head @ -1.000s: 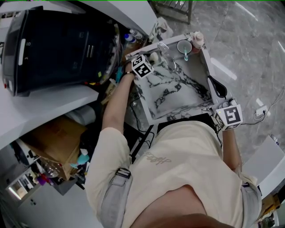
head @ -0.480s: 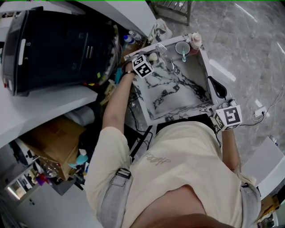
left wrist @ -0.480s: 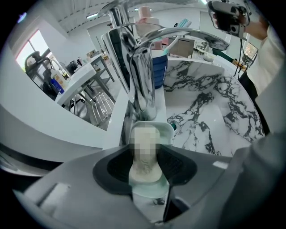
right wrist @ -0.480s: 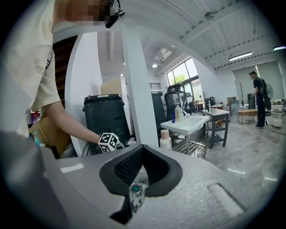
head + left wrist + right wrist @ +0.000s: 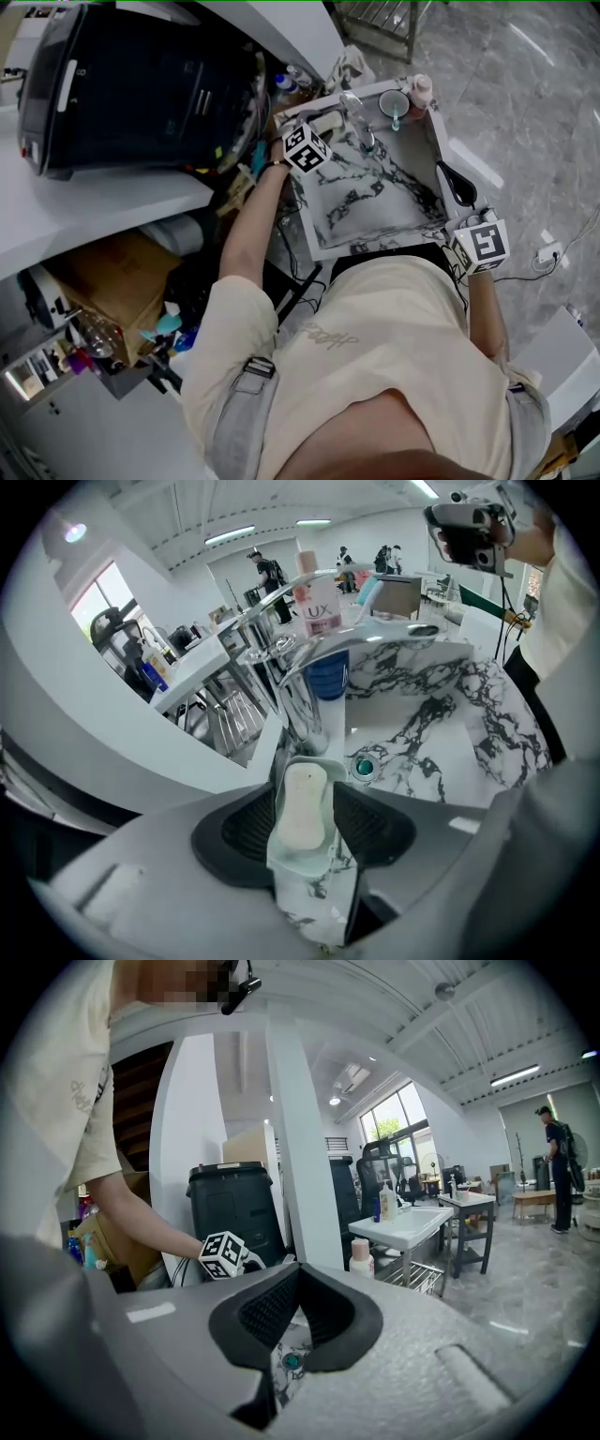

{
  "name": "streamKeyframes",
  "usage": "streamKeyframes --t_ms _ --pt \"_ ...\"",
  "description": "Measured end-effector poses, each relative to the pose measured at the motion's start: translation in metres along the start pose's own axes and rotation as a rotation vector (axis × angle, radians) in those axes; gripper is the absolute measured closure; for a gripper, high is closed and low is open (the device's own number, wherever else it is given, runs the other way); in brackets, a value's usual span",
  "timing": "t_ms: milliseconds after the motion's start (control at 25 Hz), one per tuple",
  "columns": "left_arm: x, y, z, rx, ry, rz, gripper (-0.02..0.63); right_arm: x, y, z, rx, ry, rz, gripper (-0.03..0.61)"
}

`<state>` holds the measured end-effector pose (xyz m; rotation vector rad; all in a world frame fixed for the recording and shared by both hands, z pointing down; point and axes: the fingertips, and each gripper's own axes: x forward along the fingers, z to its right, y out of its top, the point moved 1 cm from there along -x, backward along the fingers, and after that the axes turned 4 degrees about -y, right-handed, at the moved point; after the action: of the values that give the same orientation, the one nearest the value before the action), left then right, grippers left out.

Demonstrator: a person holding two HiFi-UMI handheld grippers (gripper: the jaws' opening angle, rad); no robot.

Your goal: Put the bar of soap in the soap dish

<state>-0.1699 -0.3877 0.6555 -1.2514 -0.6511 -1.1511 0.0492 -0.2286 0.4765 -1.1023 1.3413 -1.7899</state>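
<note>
A pale bar of soap [image 5: 302, 806] lies in a light green soap dish [image 5: 317, 761] on the marble ledge beside the tap. My left gripper [image 5: 307, 801] hangs just above it, pointing steeply down. Its jaws are opening, and the soap sits between the pads with a gap on each side. In the head view the left gripper [image 5: 317, 131] is over the sink's back left corner. My right gripper [image 5: 452, 180] rests at the sink's right rim. Its jaws [image 5: 298, 1274] are shut with nothing between them.
A chrome tap [image 5: 298, 691] rises right behind the dish. A blue cup [image 5: 328, 672] and a pink bottle [image 5: 319, 607] stand along the back ledge. The marble basin [image 5: 370, 197] has a green drain [image 5: 364, 764]. A black bin [image 5: 141, 84] stands to the left.
The left gripper has lifted a little off the back left corner of the sink. The right gripper has stayed at the right rim.
</note>
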Motion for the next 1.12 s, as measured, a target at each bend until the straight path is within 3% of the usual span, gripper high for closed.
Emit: streamKeyframes --t_ms 80,200,560,720,1120 --pt "-0.010 0.002 0.008 -0.023 0.023 0.022 0.399 0.001 0.001 -0.003 -0.009 0.019 0.005 0.578" --pt "-0.029 0.003 0.022 -0.118 0.045 0.080 0.405 0.002 0.003 -0.009 -0.022 0.044 0.015 0.578" --pt "-0.093 0.006 0.069 -0.555 0.064 0.341 0.481 -0.002 0.012 -0.035 -0.071 0.120 0.040 0.578" --pt "-0.129 0.013 0.091 -0.601 0.133 0.423 0.592 -0.006 0.015 -0.048 -0.094 0.152 0.048 0.578" --pt "-0.234 0.020 0.106 -0.728 0.375 0.625 0.597 -0.017 0.042 -0.054 -0.163 0.147 0.108 0.578"
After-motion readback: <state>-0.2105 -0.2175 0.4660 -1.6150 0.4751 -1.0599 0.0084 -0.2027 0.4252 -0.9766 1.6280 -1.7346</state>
